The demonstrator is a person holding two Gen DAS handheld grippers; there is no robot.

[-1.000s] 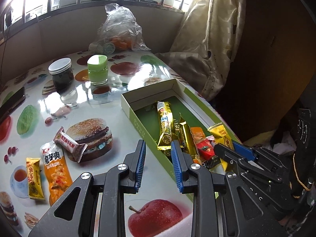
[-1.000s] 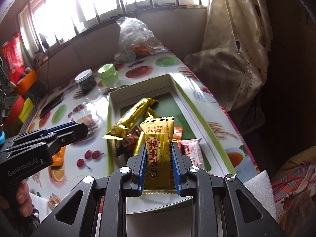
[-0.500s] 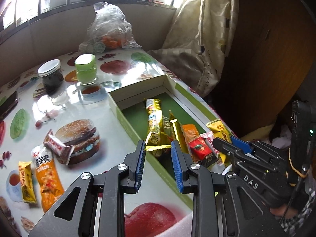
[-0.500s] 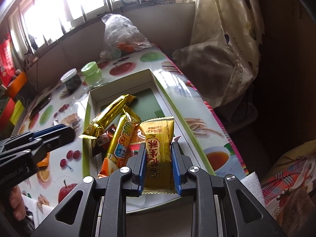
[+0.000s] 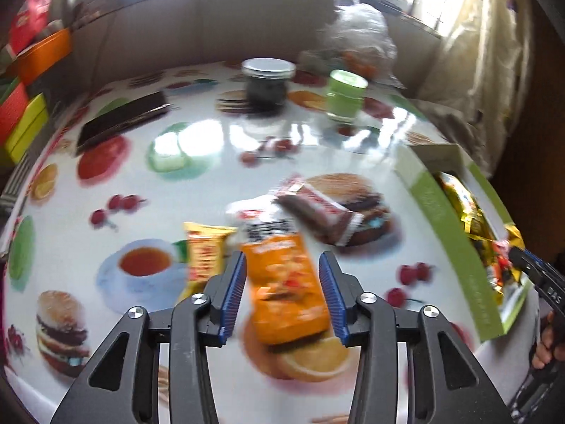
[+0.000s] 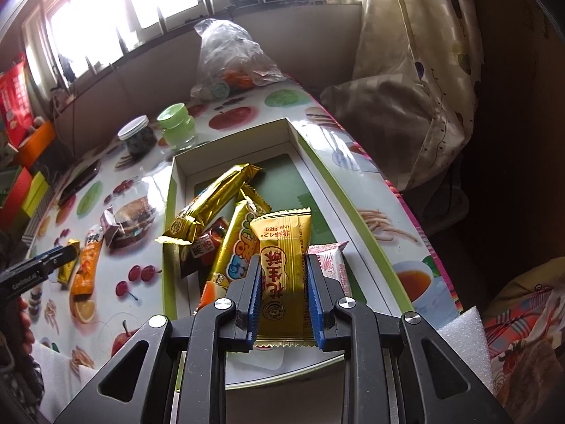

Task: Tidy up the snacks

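In the left wrist view my left gripper (image 5: 281,261) hangs over the fruit-print table, jaws opening. An orange snack packet (image 5: 286,289) lies on the table between them, and the pads do not press it. A yellow packet (image 5: 204,254) and a brown-and-white packet (image 5: 317,212) lie beside it. In the right wrist view my right gripper (image 6: 284,265) is shut on a gold snack packet (image 6: 282,243), held above the green-rimmed box (image 6: 335,183). Inside the box lie a long gold bar (image 6: 212,205), a pink packet (image 6: 330,265) and several other snacks.
At the table's far side stand a dark jar (image 5: 268,84), a green cup (image 5: 344,95) and a clear plastic bag (image 5: 360,46). A black flat case (image 5: 123,120) lies at far left. A curtain (image 6: 416,70) hangs past the right edge.
My left gripper swung left, away from the box, to the loose packets, and its jaws widened around the orange packet. The right gripper kept its hold on the gold packet.
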